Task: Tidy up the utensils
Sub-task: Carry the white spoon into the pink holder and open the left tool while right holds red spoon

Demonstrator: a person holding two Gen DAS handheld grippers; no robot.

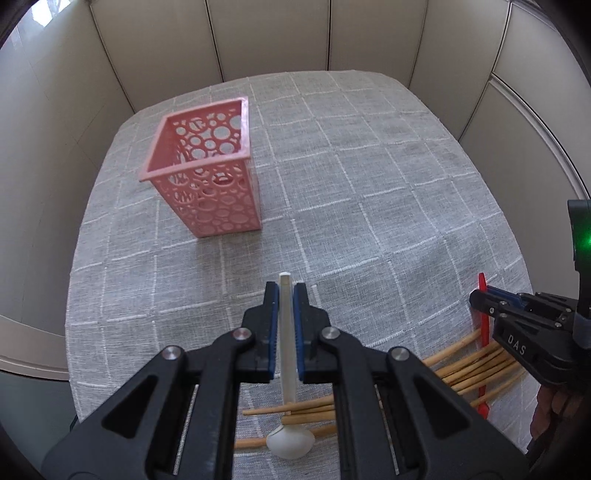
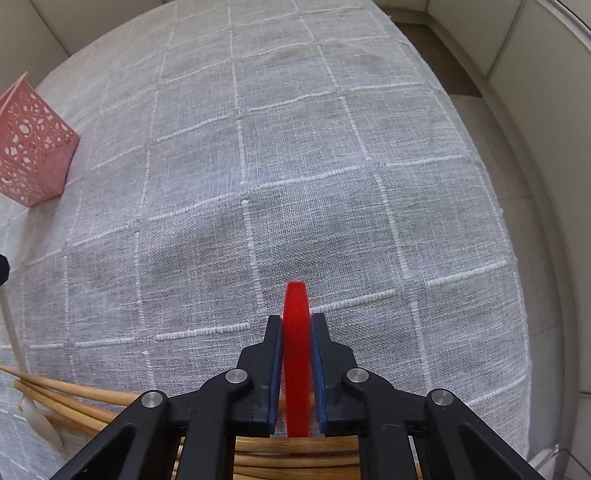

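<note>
My left gripper (image 1: 285, 295) is shut on the handle of a white spoon (image 1: 287, 332), whose bowl (image 1: 291, 445) hangs over a pile of wooden chopsticks (image 1: 472, 369). A pink perforated holder (image 1: 207, 166) stands upright on the cloth, ahead and to the left. In the right wrist view my right gripper (image 2: 296, 321) is shut on a red utensil handle (image 2: 296, 354), which lies among the chopsticks (image 2: 295, 458). The same gripper (image 1: 484, 295) and the red utensil (image 1: 482, 339) show at the right edge of the left wrist view. The holder (image 2: 33, 147) sits far left.
A grey checked tablecloth (image 1: 369, 184) covers the round table. Beige wall panels (image 1: 295, 33) close in behind it. The table's right edge (image 2: 524, 295) drops to a pale floor. The white spoon (image 2: 18, 354) appears at the left of the right wrist view.
</note>
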